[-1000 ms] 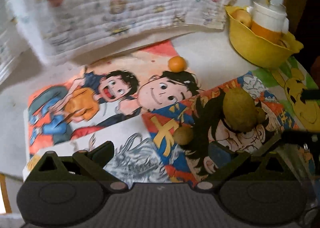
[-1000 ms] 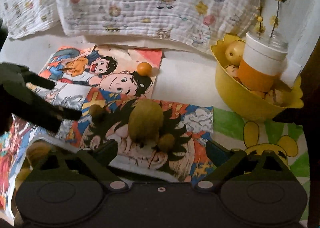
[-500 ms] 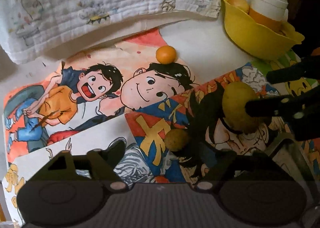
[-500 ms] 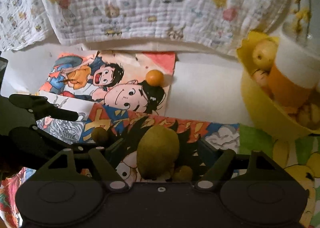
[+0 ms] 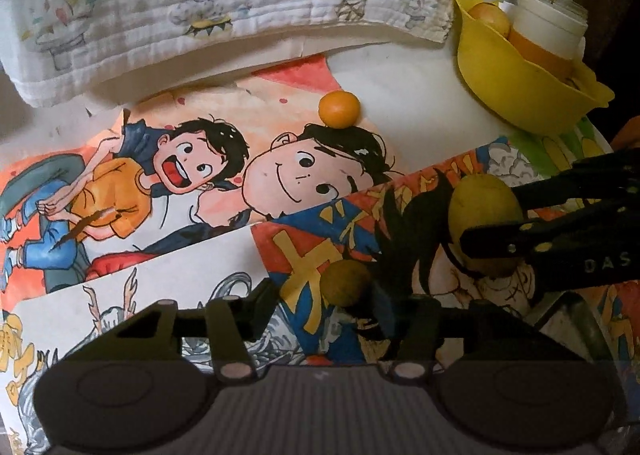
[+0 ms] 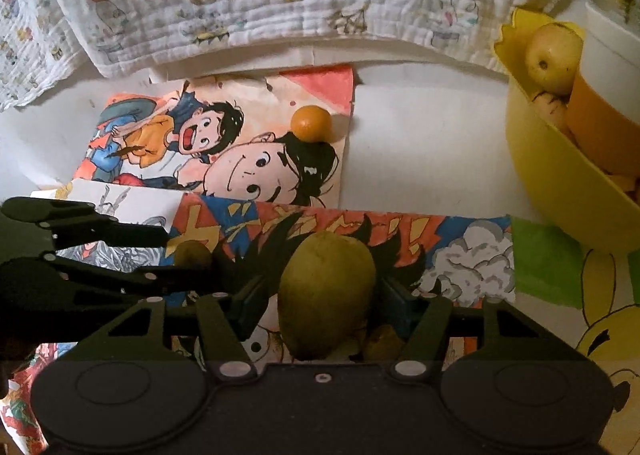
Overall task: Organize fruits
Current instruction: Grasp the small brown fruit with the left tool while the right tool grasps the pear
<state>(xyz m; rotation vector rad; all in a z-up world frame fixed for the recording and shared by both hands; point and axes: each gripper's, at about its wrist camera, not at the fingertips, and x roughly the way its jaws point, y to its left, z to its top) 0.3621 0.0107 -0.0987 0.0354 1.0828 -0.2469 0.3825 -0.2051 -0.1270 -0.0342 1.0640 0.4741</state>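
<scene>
On the glossy cartoon posters (image 5: 168,195), your left gripper (image 5: 332,307) is closing around a small round brownish fruit (image 5: 346,282), not yet pinched. Your right gripper (image 6: 316,307) is closing on the matte oval mango (image 6: 326,295). Only the right view shows the apple's (image 6: 554,55) dimple in the yellow bowl (image 6: 560,183).

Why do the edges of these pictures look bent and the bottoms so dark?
Left wrist view: fisheye lens curves the patterned blanket and blackens the corners; the left gripper sits in shadow. Right wrist view: same bending; the big green fruit is dim and soft, the yellow bowl brightly lit.
</scene>
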